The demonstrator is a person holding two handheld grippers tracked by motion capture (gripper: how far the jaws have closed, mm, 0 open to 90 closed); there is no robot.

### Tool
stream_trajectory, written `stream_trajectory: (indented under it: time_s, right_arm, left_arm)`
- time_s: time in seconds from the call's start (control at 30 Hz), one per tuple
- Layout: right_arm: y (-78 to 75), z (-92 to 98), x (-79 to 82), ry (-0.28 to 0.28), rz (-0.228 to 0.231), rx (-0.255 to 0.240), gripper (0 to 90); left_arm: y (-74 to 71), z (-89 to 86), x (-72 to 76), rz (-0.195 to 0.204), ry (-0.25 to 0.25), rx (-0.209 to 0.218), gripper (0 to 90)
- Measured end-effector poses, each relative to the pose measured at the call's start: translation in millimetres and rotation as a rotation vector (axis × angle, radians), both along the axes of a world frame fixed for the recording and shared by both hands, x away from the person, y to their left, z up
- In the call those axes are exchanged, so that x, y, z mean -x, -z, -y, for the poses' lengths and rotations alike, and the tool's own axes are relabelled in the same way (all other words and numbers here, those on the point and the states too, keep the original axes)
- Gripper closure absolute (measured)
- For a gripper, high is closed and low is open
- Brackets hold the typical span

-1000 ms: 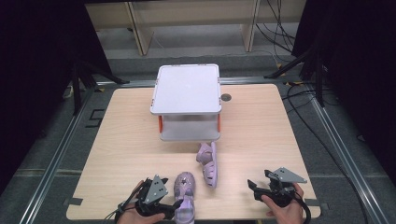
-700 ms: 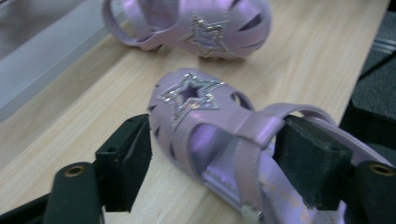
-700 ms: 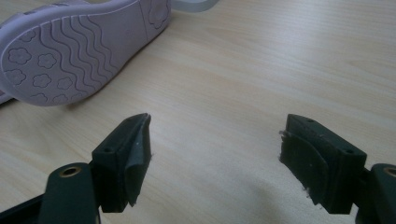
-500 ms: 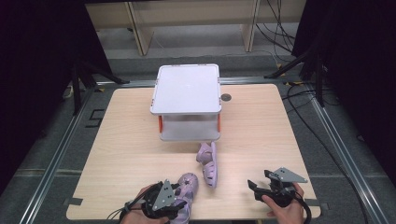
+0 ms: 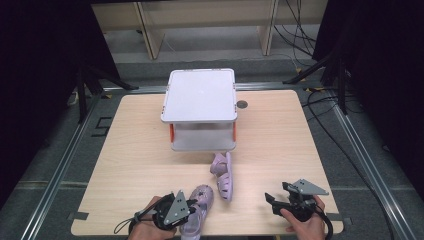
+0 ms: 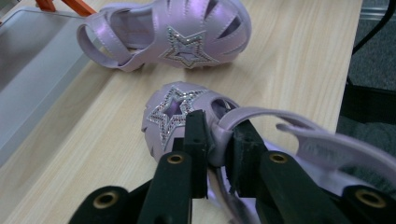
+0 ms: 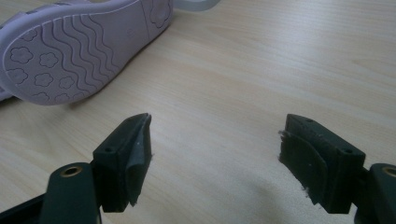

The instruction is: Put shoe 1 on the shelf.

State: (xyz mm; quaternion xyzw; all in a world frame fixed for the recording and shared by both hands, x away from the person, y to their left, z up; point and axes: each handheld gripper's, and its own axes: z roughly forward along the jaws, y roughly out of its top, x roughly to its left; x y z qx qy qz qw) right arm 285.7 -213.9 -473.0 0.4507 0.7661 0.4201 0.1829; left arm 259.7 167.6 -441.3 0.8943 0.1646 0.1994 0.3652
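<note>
Two lilac child's sandals with glitter stars lie on the wooden table. The near sandal (image 5: 201, 197) (image 6: 175, 107) sits upright at the front edge. My left gripper (image 5: 192, 209) (image 6: 218, 135) has just been closing and is now shut on the near sandal's upper, behind the star. The far sandal (image 5: 223, 174) (image 6: 168, 37) lies on its side, its wavy sole (image 7: 79, 46) facing my right gripper (image 5: 272, 197) (image 7: 215, 144). That gripper rests low over bare wood at the front right, open, with nothing between its pads.
A white lidded box (image 5: 201, 95) with orange latches stands mid-table just behind the sandals; its lower edge (image 6: 28, 70) appears at the left of the left gripper view. Dark stands and cables surround the table (image 5: 280, 130).
My left gripper slid right onto the near sandal and its jaws closed on the upper. The right gripper and the far sandal stayed put.
</note>
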Motion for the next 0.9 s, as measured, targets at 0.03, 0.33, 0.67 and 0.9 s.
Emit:
stream_trajectory:
  time_s: [0.03,0.33,0.67,0.9]
  right_arm:
    - [-0.2,-1.6,1.4,0.009,-0.018,-0.013,24.9]
    - [1.8,1.6,-0.9,0.009,0.001,-0.016,24.9]
    - [0.3,0.1,-0.7,0.009,-0.004,-0.02,25.0]
    - [-0.9,0.2,-0.5,0.007,-0.007,-0.05,25.0]
  left_arm:
    - [-2.2,-3.4,-1.9,-0.014,-0.003,0.018,82.1]
    - [-17.8,-28.9,-17.7,-0.085,-0.032,0.145,83.9]
    - [-33.6,-58.7,-34.5,-0.097,-0.09,0.212,83.8]
    - [-46.3,-72.5,-47.9,-0.108,-0.108,0.236,83.8]
